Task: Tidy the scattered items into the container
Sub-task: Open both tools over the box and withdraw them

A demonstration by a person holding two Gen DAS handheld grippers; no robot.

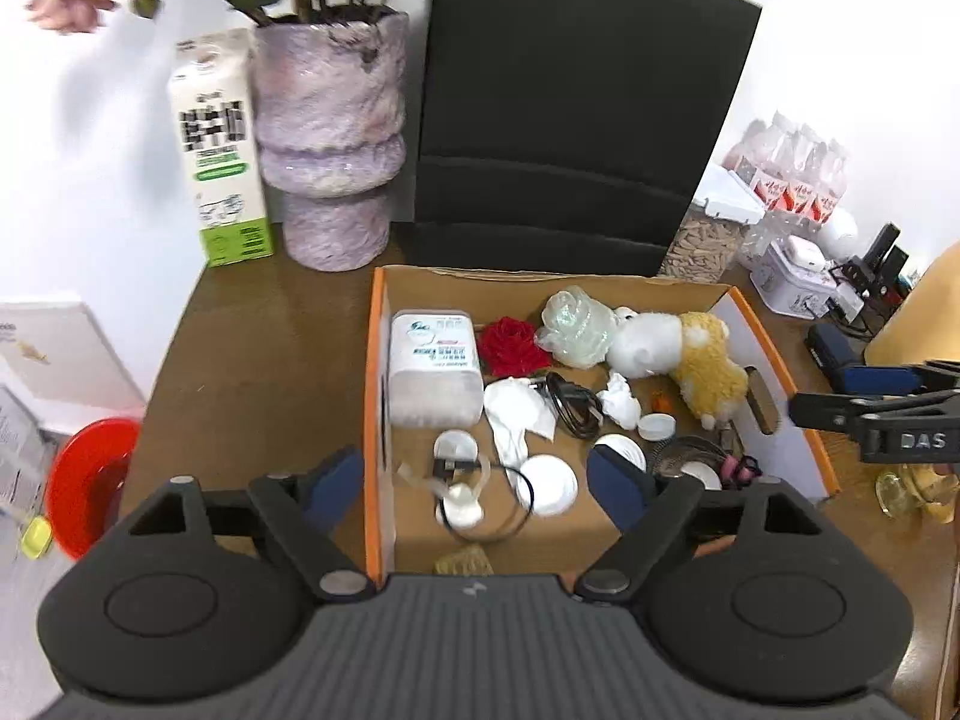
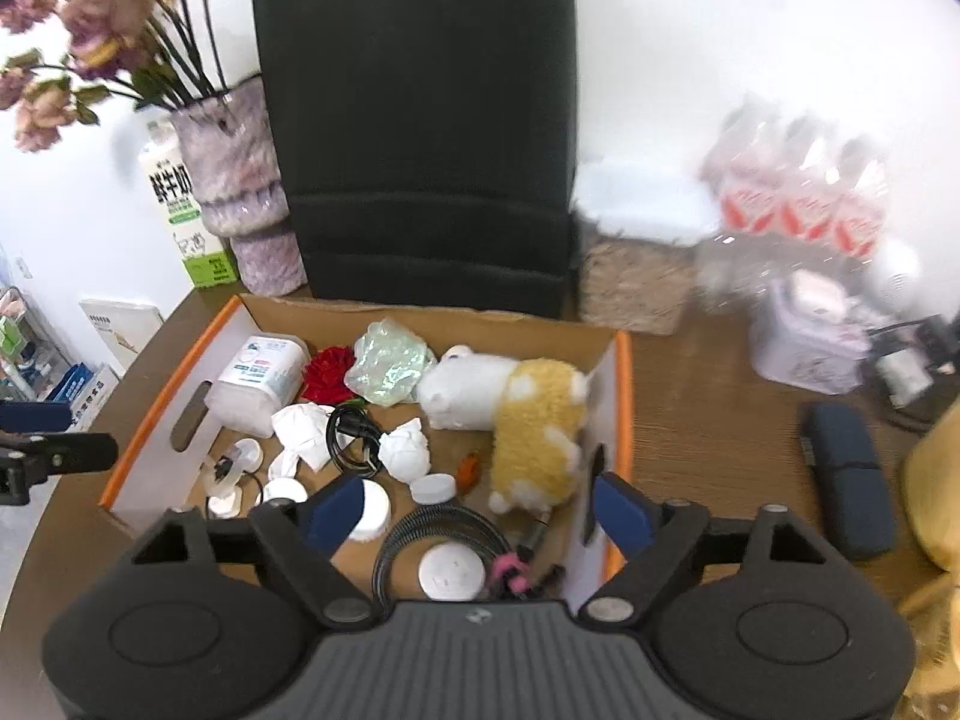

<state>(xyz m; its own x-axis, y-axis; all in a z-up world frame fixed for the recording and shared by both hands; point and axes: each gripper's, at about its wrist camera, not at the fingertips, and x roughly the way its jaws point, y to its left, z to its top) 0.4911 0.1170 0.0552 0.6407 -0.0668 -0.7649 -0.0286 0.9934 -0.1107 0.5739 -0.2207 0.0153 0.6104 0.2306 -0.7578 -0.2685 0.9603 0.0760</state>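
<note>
Two grippers are mine to steer, and both tilt downward over the cardboard box (image 1: 774,336) on the brown table (image 1: 252,360). My left gripper (image 1: 477,477) hangs above the box's near left corner with its jaws spread wide and nothing between the pads: one blue pad sits outside the orange-edged left wall, the other over the box floor. My right gripper (image 2: 477,510) hangs above the near right corner, jaws equally wide and empty, straddling the right wall. From the left wrist view I see the right gripper's fingers (image 1: 852,399) reaching in beside the box's right rim.

Inside the box I count one plush toy (image 1: 690,360), white and yellow, lying along the far right; one red fabric rose (image 1: 513,345); one pale translucent flower (image 1: 576,321) between rose and plush; one clear plastic tub (image 1: 435,369) lying against the left wall; one coiled black cable (image 1: 573,402); two crumpled white tissues (image 1: 516,414), the smaller (image 1: 621,399) beside the cable. Several round white lids (image 1: 546,483) are scattered near the front; I make out at least four, the rest too tangled to count. One pink item (image 2: 510,570) lies by a black coil (image 2: 432,528).

Behind the box stand one black paper bag (image 1: 570,120), one purple vase (image 1: 333,138) and one milk carton (image 1: 219,150).
</note>
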